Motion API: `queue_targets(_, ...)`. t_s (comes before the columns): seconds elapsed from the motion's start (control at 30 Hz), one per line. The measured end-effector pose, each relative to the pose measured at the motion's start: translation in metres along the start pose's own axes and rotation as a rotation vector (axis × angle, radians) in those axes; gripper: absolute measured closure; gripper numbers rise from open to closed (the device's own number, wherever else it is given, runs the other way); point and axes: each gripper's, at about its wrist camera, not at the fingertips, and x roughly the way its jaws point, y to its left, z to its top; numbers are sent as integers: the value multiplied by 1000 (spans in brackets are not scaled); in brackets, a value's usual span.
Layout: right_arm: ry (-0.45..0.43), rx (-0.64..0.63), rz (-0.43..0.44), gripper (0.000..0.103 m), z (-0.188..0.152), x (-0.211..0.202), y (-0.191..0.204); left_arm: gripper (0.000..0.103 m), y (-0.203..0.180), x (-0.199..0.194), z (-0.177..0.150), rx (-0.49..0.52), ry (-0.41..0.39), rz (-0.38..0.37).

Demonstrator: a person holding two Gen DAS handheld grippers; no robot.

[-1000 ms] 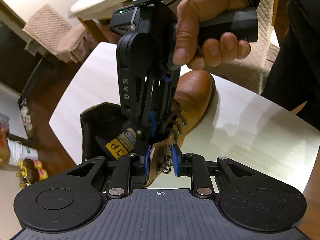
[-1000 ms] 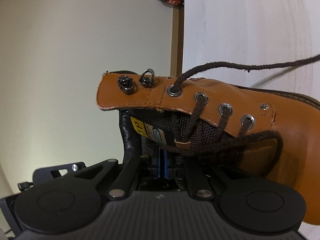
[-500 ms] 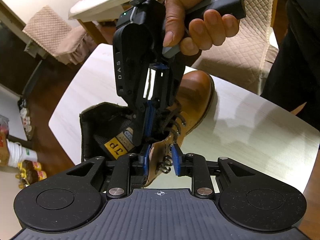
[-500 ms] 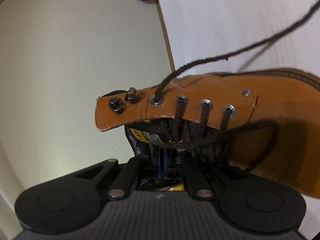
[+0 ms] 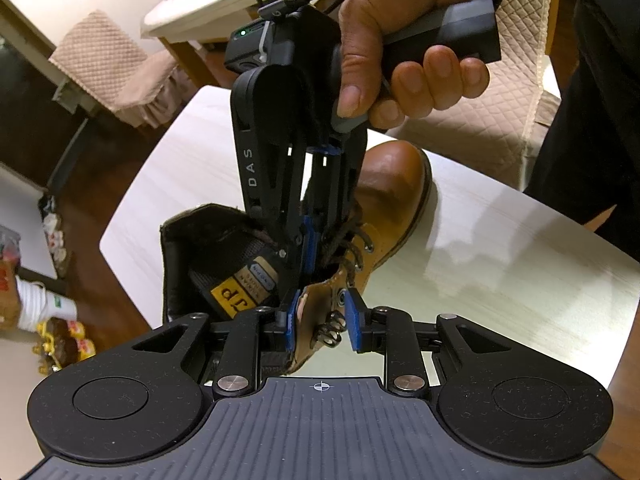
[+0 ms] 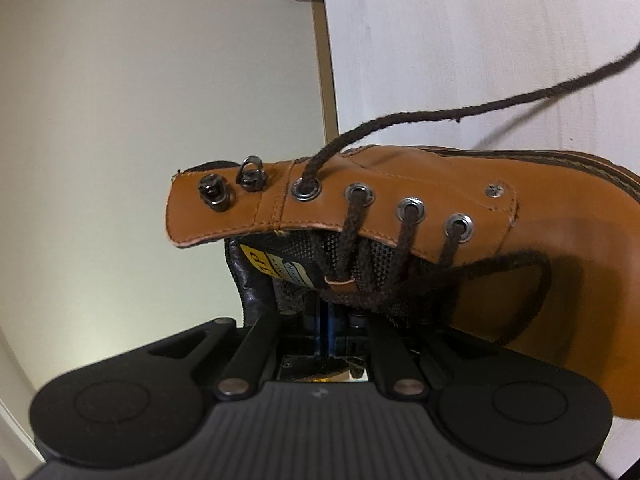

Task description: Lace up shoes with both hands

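Observation:
A tan leather boot [image 5: 394, 184] lies on the pale table [image 5: 500, 248], toe pointing away. My left gripper [image 5: 323, 320] has the boot's eyelet flap [image 5: 314, 312] with its metal hooks between its blue pads, close against both. A hand [image 5: 400, 40] holds my right gripper [image 5: 306, 256] pointing down into the lacing, its pads together on the dark shoelace [image 6: 500, 262] beside the tongue; its tips [image 6: 328, 312] are partly hidden. The other lace end [image 6: 480, 110] leaves the top eyelet [image 6: 306, 190] and trails across the table.
The table edge [image 5: 132, 216] curves close on the left, with floor and bottles [image 5: 60, 340] below. Quilted chairs [image 5: 100, 64] and a second table [image 5: 200, 8] stand behind. A person in dark clothes [image 5: 592, 120] is at the right.
The right gripper has sunk a little toward the boot and rolled, so the boot has shifted in its view. The left gripper has stayed in place, its pads a touch wider apart.

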Motion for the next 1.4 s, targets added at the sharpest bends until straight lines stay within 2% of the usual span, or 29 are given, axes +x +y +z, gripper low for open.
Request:
queue_targets(0.1,-2,7,8,98,0,3,-4,77,-1,0,1,-1,0,2)
queue_targets(0.37,-7,131,67,98,1,3,-25,77,-2,0,0,-1,4,-2)
queue_targets(0.8,-62,191,70,98,-4,-6,-32,77,-2,0,0,-4,5,4)
queue_targets(0.9,-45,151,48,98,-4,-11,-30,77,-2,0,0,-3,4,3)
queue_targets(0.97,-32,134,29,98,0,-24,-14,76,-2,0,-1,-3,4,4)
queue_targets(1.03,-20,41,-31,98,2,-26,1,76,-2,1,0,-5,3,5)
queue_targets(1.13,-4,-55,-76,96,0,-25,14,76,-2,1,0,-2,4,6)
queue_targets(1.4,46,-120,-78,95,-3,-22,18,75,-2,-1,-1,-32,-3,23)
